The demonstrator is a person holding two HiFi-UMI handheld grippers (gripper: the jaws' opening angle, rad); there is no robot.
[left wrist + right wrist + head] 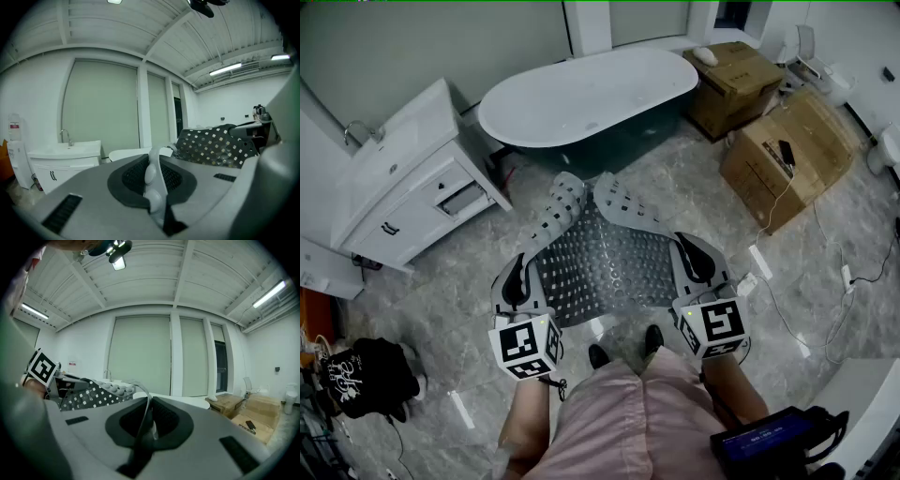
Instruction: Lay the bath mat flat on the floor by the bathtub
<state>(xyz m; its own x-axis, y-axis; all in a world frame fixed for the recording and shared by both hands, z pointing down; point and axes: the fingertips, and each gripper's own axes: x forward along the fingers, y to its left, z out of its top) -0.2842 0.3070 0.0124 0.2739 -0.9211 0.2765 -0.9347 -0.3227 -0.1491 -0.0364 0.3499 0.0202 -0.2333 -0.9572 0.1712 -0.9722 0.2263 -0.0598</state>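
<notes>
A translucent grey bath mat [605, 258] with rows of holes and suction bumps hangs between my two grippers, above the marble floor in front of the white bathtub [591, 94]. Its two far corners curl upward toward the tub. My left gripper [517, 279] is shut on the mat's near left edge [153, 180]. My right gripper [698, 262] is shut on the near right edge [143, 420]. In the left gripper view the perforated mat [215, 146] sags to the right. In the right gripper view it [86, 395] sags to the left.
A white vanity with sink [403, 183] stands at the left of the tub. Cardboard boxes [783, 150] sit at the right, with a phone and cable on one. The person's shoes [623, 349] stand just behind the mat. A black bag [361, 375] lies at lower left.
</notes>
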